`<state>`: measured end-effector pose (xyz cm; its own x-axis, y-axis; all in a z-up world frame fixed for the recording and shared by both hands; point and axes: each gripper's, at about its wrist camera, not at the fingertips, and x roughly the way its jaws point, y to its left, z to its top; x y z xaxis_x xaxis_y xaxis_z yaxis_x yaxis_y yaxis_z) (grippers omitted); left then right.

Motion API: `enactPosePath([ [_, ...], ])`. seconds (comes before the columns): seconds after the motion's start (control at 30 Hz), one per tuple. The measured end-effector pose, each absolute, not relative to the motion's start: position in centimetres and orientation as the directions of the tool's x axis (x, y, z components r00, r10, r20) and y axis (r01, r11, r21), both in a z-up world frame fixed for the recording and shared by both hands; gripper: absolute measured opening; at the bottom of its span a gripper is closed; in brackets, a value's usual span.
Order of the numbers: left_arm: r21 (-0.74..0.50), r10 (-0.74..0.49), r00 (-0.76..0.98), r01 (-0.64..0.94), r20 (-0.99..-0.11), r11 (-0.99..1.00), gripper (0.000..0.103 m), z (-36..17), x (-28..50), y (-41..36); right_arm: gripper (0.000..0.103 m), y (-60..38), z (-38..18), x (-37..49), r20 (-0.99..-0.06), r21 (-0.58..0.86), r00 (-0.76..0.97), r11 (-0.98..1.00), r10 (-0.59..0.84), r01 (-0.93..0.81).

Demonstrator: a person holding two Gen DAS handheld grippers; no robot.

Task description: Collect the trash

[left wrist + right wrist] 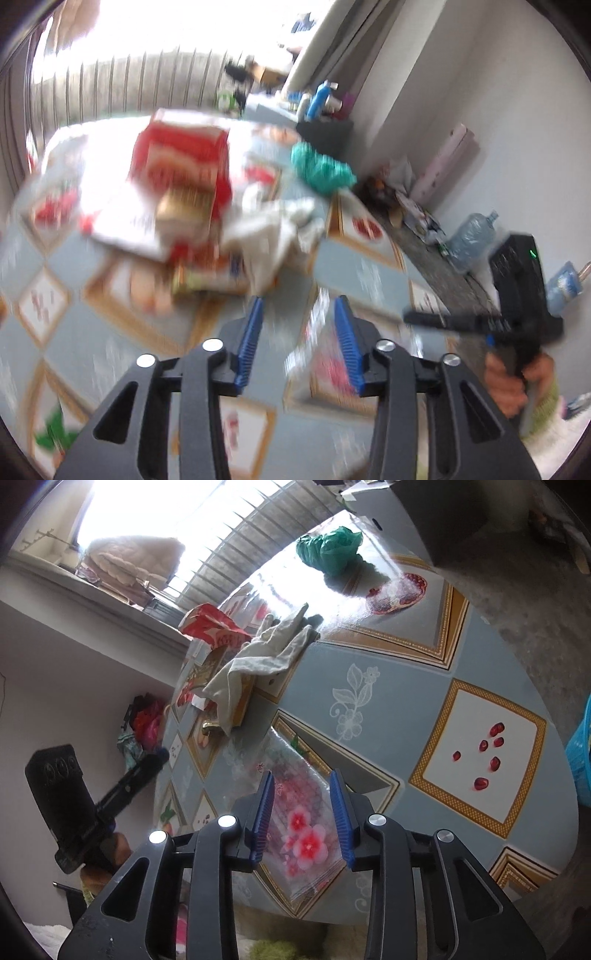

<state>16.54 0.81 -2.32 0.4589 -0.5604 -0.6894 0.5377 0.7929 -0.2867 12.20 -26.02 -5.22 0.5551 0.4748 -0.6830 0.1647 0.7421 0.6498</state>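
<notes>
A clear plastic wrapper with pink flowers (303,823) lies on the patterned table (373,716) near its front edge. My right gripper (303,805) is open, its blue pads on either side of the wrapper. My left gripper (299,332) is open above the table; the view is blurred, and the same wrapper (325,365) lies beside its right pad. A red and white carton (177,166), a crumpled white cloth (273,229) and a green plastic bag (321,166) lie further back. They also show in the right wrist view: carton (210,627), cloth (258,661), bag (328,548).
A blue basket (580,753) stands right of the table. A large water bottle (469,236) and clutter sit on the floor by the wall. The other hand-held gripper shows in each view (517,295) (74,805).
</notes>
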Motion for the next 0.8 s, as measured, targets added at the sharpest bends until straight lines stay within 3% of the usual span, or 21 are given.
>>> enactPosePath([
  [0.17, -0.075, -0.467, 0.567, 0.578, -0.679, 0.812, 0.043, -3.0, 19.4, -2.8, 0.033, -26.6, -5.3, 12.0, -0.692, 0.64, 0.56, 0.745, 0.455, 0.186],
  [0.37, 0.027, -0.403, 0.564, 0.604, -0.721, 0.797, 0.043, -5.9, 21.9, -5.9, 0.033, -27.3, -6.1, 12.0, -0.703, 0.639, 0.556, 0.738, 0.444, 0.217],
  [0.4, 0.039, -0.388, 0.566, 0.599, -0.727, 0.8, 0.037, -6.2, 22.1, -6.2, 0.033, -27.3, -6.2, 12.0, -0.703, 0.64, 0.555, 0.737, 0.445, 0.219],
  [0.5, 0.027, -0.376, 0.553, 0.587, -0.744, 0.809, 0.007, -6.7, 22.9, -6.3, 0.033, -27.1, -6.3, 12.1, -0.701, 0.642, 0.554, 0.736, 0.449, 0.217],
  [0.53, 0.01, -0.382, 0.547, 0.581, -0.745, 0.814, 0.003, -6.7, 23.2, -6.2, 0.033, -27.1, -6.3, 12.1, -0.701, 0.642, 0.553, 0.735, 0.45, 0.216],
  [0.8, -0.128, -0.478, 0.595, 0.534, -0.646, 0.836, 0.002, -1.2, 21.6, -2.3, 0.033, -27.1, -6.1, 11.8, -0.694, 0.647, 0.56, 0.734, 0.454, 0.206],
])
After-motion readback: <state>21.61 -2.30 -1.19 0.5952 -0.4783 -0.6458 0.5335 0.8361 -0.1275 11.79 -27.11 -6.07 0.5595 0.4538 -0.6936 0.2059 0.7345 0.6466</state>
